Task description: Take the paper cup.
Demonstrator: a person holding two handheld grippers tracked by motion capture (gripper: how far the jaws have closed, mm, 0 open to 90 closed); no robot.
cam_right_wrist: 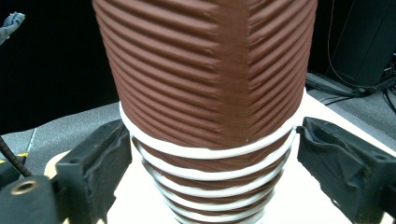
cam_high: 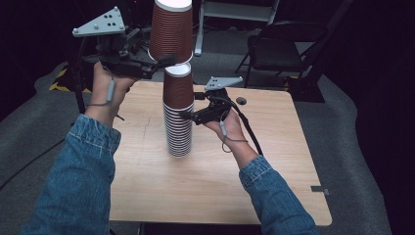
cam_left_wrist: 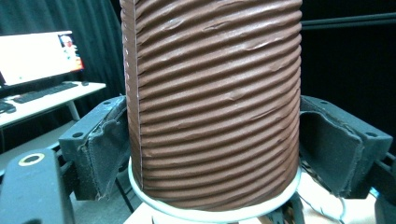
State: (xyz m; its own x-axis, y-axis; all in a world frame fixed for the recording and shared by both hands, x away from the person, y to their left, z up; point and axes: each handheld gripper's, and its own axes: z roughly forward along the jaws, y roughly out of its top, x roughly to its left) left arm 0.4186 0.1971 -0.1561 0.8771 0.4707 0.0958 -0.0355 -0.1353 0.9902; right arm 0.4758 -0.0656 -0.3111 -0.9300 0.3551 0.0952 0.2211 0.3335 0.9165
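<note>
1. The left claw (cam_high: 164,61) gripped a lifted brown cup (cam_high: 171,29) just above the stack.
2. The right claw (cam_high: 188,115) stood slightly open around the cup stack (cam_high: 177,120), pads clear.
3. The stack stood upright on the desk (cam_high: 205,186).

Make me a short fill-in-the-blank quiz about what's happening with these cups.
1. The left gripper holds a brown cup lifted off the ____.
2. The stack stands on a ____ table.
3. The right gripper jaws stand beside the stack's white ____.

Missing words: stack; wooden; rims
</note>
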